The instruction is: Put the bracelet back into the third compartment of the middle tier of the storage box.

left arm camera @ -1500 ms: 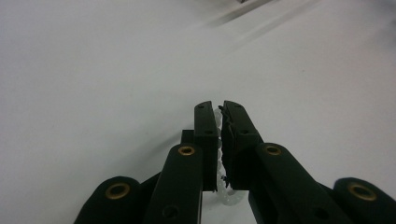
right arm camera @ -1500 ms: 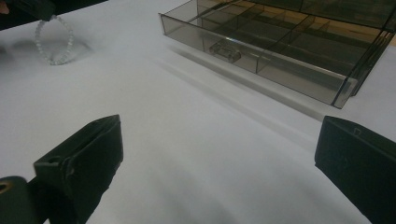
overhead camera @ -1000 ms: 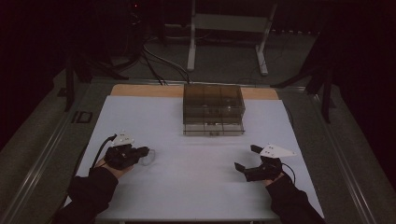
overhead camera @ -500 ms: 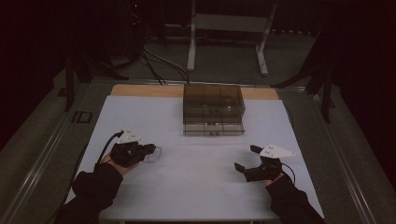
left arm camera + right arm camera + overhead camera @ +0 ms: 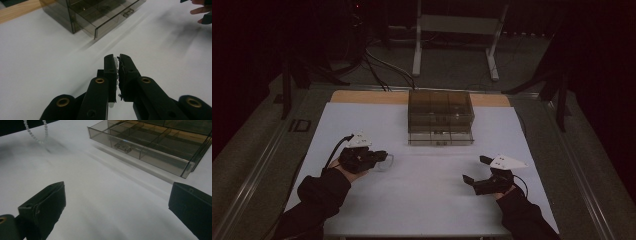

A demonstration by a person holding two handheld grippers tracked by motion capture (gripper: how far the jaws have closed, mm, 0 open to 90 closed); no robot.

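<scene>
— Bead string (image 5: 115, 65): where is it?
— I see it clamped in my left tongs (image 5: 117, 58), dangling above the white worktop (image 5: 427, 200), near the smoky drawer box (image 5: 440, 116); its bottom drawer (image 5: 140, 147) stands pulled out.
— Right tongs (image 5: 116, 202)?
— Apart, holding nothing.

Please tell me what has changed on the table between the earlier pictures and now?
The left gripper, shut on a white bead string, has moved toward the smoky drawer box, carrying the string along. The right gripper stayed in place, jaws open; the box's bottom drawer is open as before.
</scene>
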